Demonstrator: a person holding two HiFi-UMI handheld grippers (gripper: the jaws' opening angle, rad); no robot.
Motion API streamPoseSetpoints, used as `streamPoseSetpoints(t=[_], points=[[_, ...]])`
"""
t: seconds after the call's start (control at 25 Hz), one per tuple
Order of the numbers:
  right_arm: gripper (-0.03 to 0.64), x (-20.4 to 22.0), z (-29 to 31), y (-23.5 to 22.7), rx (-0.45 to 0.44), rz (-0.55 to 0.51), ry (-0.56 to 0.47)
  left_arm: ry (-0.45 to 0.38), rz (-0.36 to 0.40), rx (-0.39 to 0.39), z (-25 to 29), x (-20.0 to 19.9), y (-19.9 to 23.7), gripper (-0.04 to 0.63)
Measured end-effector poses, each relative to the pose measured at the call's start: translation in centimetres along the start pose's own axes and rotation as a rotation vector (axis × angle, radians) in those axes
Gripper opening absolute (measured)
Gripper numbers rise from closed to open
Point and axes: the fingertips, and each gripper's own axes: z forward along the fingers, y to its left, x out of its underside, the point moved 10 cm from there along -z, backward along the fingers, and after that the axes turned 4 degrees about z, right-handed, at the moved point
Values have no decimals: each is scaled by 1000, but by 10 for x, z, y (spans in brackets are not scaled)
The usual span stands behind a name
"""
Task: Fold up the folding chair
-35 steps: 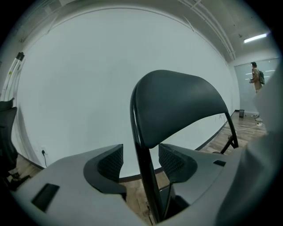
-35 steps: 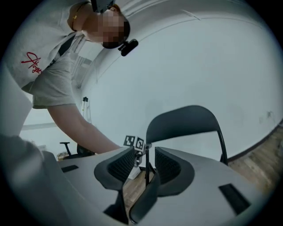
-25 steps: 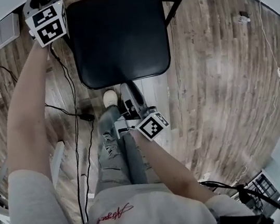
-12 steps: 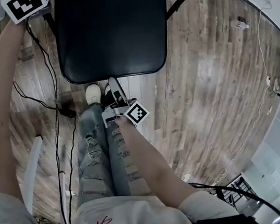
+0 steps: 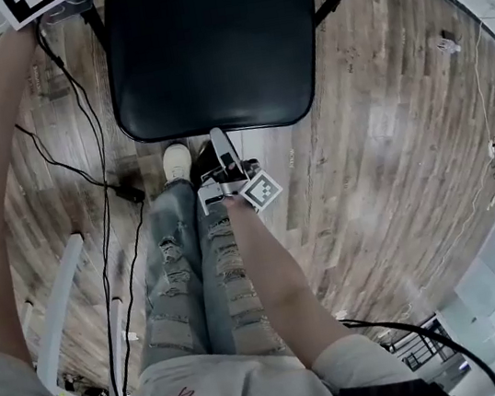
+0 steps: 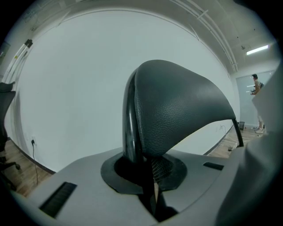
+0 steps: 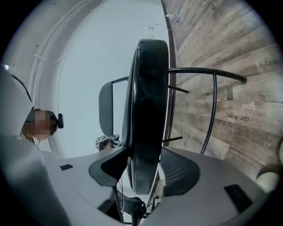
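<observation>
The folding chair stands open, its black padded seat (image 5: 205, 50) at the top of the head view. My left gripper (image 6: 148, 170) is shut on the top edge of the black backrest (image 6: 177, 106), on which its jaws have just closed. Only its marker cube (image 5: 40, 3) shows in the head view. My right gripper (image 5: 218, 139) points level at the seat's front edge. In the right gripper view the seat (image 7: 148, 110) stands edge-on between the jaws of the right gripper (image 7: 146, 172), which have just been opening around it.
Black chair frame tubes (image 7: 212, 110) run under the seat over the wooden floor (image 5: 388, 142). Cables (image 5: 96, 151) trail down the left. A white rack (image 5: 60, 306) stands at lower left. The person's jeans legs (image 5: 193, 266) and a shoe (image 5: 177, 162) are just before the chair.
My right gripper has sunk lower and set its tips at the seat's front edge. The head view has shifted, so the left gripper's cube is now cut off at the top.
</observation>
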Motion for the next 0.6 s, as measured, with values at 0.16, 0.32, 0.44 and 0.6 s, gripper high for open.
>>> streamPoseSetpoints(t=[0.16, 0.32, 0.44, 0.6], points=[[225, 6, -2, -2, 11, 48, -30, 0, -26, 28, -1, -5, 2, 34], [206, 1, 1, 10, 58, 119, -60, -1, -54, 55, -2, -10, 3, 34], [205, 0, 9, 33, 86, 138, -115, -1, -73, 77, -3, -14, 4, 34], [202, -2, 21, 79, 124, 206, -197, 4, -85, 116, -7, -21, 2, 34]])
